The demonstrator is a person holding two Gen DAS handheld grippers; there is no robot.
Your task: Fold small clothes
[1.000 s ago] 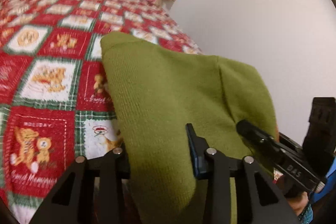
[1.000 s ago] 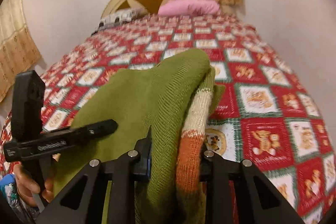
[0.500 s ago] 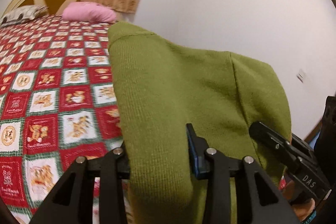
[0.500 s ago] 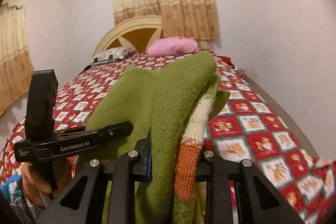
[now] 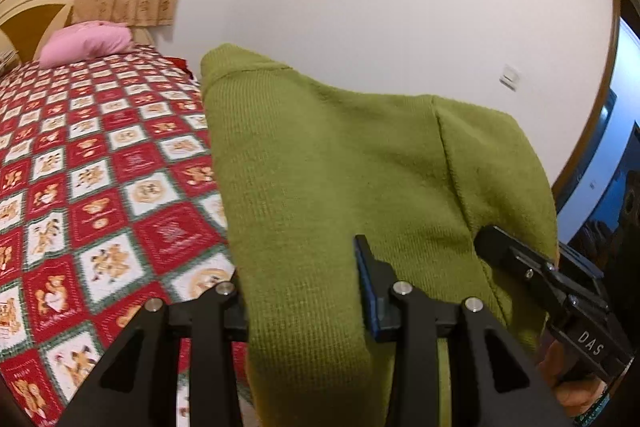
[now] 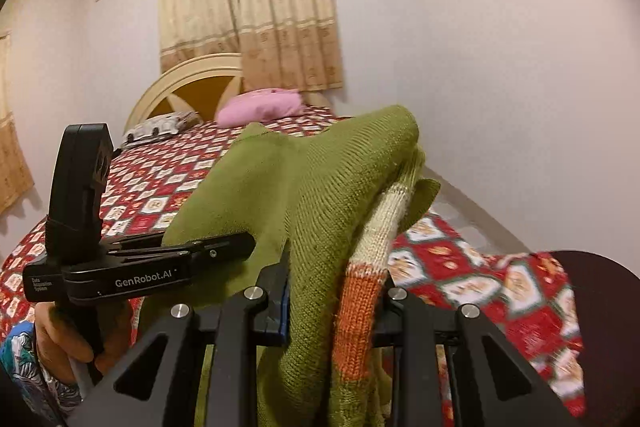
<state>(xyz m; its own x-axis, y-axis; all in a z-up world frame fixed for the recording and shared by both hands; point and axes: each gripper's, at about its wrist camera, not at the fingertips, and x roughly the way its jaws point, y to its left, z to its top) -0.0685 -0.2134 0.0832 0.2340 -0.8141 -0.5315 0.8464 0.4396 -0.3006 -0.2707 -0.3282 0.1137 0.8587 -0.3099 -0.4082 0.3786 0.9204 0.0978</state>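
You are holding a small green sweater (image 5: pixel 344 163) up in the air over the near end of the bed (image 5: pixel 100 187), one set of tongs on each side of it. The left tongs (image 5: pixel 304 291) are clamped on a fold of the green knit. The right tongs (image 6: pixel 332 291) grip a bunched edge where a cream and orange striped band (image 6: pixel 360 267) shows. The sweater hangs between the two grips, its long axis running roughly side to side from one pair of tongs to the other, with a loose green corner pointing toward the pink pillow (image 6: pixel 260 105) at the head of the bed. This looks like the lift-and-carry step, before any fold is laid. The next move likely calls for lowering the sweater flat onto the bed's red checked quilt, keeping both grips level so it spreads without twisting.
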